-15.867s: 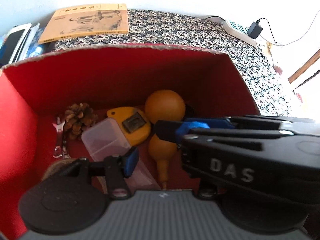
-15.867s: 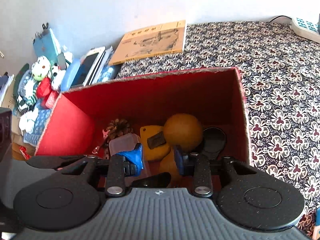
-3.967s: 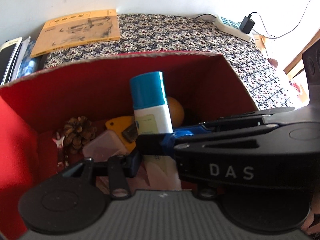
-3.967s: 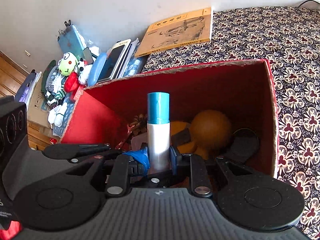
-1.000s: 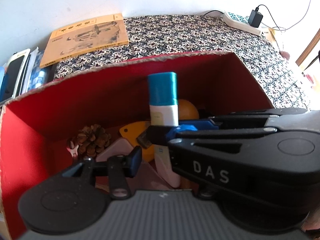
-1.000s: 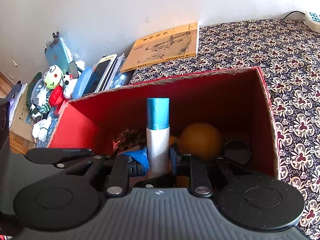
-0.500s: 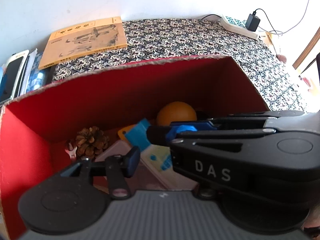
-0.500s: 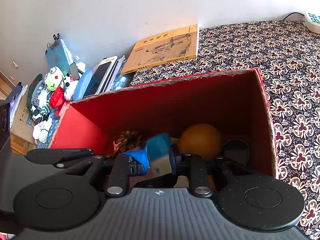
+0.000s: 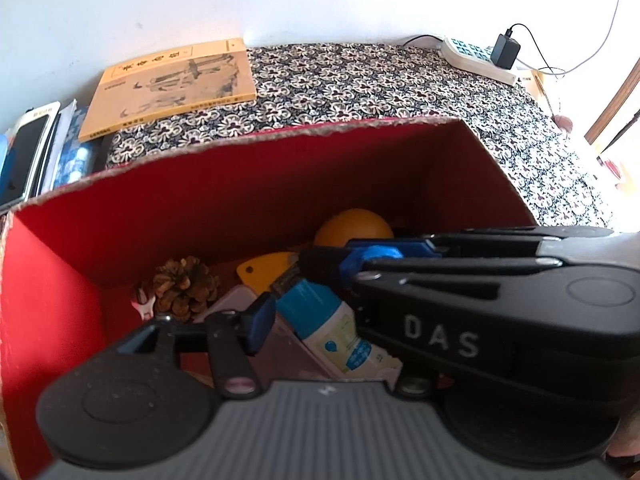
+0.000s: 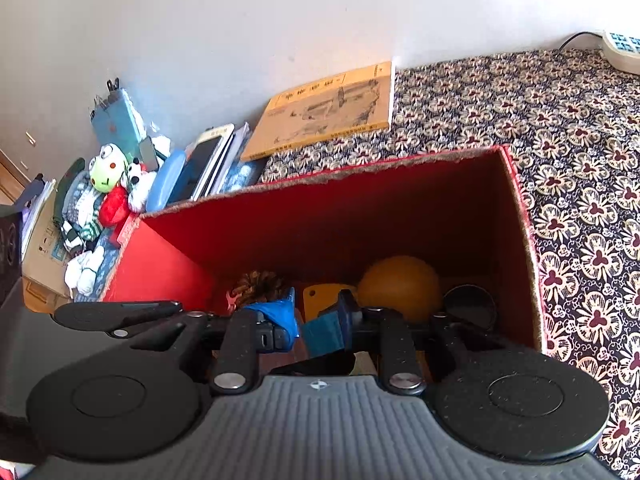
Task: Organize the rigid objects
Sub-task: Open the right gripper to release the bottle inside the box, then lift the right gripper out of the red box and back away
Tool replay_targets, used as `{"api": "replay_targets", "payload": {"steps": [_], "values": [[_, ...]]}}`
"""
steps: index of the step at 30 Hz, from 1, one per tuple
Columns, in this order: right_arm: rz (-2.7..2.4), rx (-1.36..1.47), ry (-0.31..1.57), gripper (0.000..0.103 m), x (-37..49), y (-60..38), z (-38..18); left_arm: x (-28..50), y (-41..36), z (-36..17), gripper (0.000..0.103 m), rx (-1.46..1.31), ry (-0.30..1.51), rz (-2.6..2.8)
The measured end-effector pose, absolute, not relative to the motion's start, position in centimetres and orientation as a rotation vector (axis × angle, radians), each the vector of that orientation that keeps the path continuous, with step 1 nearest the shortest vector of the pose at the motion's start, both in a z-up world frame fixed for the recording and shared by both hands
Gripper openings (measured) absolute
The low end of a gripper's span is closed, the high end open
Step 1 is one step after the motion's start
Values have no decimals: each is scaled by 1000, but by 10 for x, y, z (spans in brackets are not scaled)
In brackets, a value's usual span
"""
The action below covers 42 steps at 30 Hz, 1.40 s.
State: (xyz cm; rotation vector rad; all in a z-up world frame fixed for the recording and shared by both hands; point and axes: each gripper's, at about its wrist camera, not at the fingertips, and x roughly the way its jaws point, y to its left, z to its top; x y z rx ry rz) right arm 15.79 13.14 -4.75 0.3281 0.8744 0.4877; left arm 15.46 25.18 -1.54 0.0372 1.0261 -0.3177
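Lift right claw (image 10: 318, 326), parted and empty, straight up at 12 o'clock, clear of bottle (image 9: 326, 322) lying in red box (image 9: 248, 184); left claw (image 9: 296, 300) wide.

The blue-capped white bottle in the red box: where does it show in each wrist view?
Left wrist: blue-capped white bottle lies tilted at lower centre, cap toward the pine cone.
Right wrist: only its blue cap shows, low centre, between the right gripper fingers.
Shared landmark: the orange gourd at the red box back wall.
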Motion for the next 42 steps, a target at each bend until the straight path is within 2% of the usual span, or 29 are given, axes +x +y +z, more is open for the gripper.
{"api": "replay_targets", "payload": {"steps": [21,42], "values": [[371,337,720,5,144,125,-40,151,251,-13,54,68,986,-235],[310,336,671,3,137,125,-38,150,257,-11,54,35,972,-87]]}}
